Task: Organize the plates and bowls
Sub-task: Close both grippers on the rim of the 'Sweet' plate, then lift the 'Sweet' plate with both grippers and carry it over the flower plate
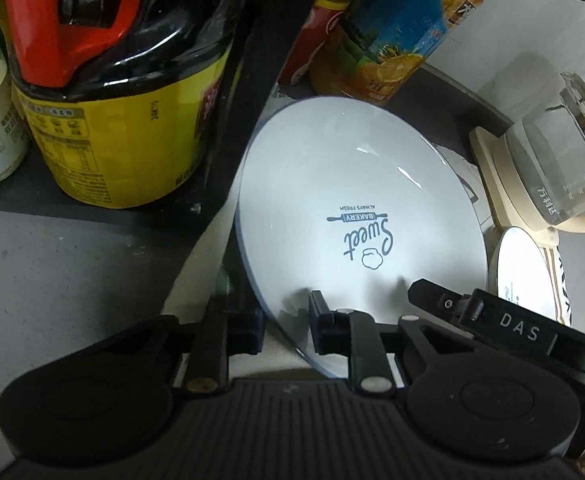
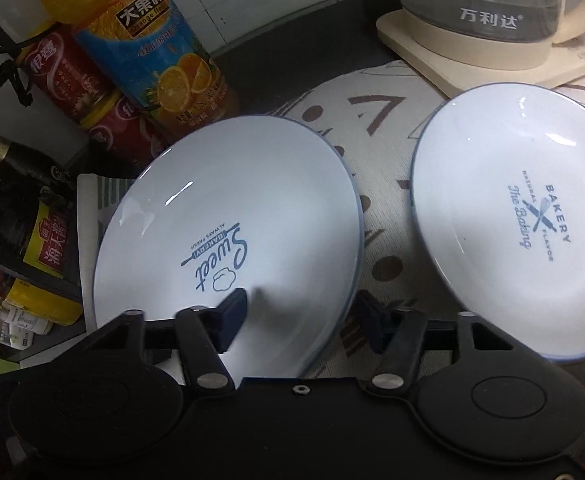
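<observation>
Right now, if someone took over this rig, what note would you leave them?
Left gripper: pinching the near rim of the Sweet plate, as far as the view shows.
Right gripper: open, straddling the same plate's rim, not clearly pressing.
Baking plate: lies apart to the right on the cloth, untouched.
Done: nothing stacked yet.
Left: finish the right grip, lift the Sweet plate, probably stack it with the Baking plate. No bowls in view.
</observation>
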A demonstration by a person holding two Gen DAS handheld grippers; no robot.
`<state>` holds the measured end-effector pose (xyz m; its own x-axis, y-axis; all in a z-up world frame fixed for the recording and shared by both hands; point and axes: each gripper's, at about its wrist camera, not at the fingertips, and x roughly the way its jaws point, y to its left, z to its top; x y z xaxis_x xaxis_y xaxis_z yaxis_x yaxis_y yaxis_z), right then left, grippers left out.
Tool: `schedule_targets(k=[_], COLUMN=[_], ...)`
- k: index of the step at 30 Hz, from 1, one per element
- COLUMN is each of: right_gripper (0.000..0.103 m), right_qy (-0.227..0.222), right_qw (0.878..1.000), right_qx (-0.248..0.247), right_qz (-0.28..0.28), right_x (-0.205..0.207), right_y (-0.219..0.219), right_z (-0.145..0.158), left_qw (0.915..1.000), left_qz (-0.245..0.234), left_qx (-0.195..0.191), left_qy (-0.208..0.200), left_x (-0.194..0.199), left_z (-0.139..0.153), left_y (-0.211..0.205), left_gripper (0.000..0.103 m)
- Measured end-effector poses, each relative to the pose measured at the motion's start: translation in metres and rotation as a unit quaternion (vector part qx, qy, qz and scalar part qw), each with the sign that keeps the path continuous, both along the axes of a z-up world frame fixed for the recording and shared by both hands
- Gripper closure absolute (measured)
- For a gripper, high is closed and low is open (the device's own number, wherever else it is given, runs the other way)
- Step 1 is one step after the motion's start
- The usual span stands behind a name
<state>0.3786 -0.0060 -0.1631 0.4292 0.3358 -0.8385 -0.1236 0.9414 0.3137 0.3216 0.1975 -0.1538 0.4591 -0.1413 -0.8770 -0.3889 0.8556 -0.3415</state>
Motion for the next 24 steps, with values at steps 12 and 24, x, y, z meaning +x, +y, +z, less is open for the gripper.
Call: schedule_targets(k=[12,24], right_gripper=[0.092,0.092], right_qy=[-0.02,-0.034], right_qw=[0.999,0.998], right_qx=[0.038,0.045], right_qz=[-0.023,-0.023], right_x=[-0.007,-0.024], right_y=[-0.021,-0.028], right_z=[0.012,0.027], left_qw=[0.9994,0.9989], left_qz=[-0.007,-0.016], left_qx=[0.011,0.025], left_qy=[-0.031,-0.038], left_x=[-0.01,-0.027], left_z=[0.019,0.035], left_y=[-0.003,-0.014], left_gripper=[0.085,0.085])
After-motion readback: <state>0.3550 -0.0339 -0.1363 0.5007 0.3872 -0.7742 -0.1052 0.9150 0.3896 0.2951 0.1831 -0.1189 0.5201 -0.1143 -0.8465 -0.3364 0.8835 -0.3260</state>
